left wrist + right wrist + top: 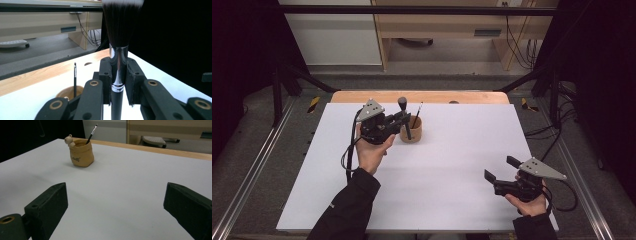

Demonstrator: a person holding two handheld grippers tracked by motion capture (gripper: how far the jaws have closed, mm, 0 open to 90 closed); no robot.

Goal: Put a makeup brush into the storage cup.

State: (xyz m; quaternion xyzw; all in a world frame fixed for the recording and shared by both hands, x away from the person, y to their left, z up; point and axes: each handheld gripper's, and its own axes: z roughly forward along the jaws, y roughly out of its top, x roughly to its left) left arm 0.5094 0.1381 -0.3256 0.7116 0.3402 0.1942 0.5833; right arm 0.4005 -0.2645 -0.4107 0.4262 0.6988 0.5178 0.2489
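Beside the tan holder (411, 131), just left of it, L gripper (399, 121) is clamped on makeup brush (117, 62), upright, bristles up. Thin brush (91, 133) stands in holder. R gripper (499, 171), well apart toward near-right, jaws spread, nothing between.

You are gripping a black brush (117, 75) with a chrome band and white-tipped bristles; at its 7 o'clock is sitting a tan pot (68, 93) on the white table (452, 165).
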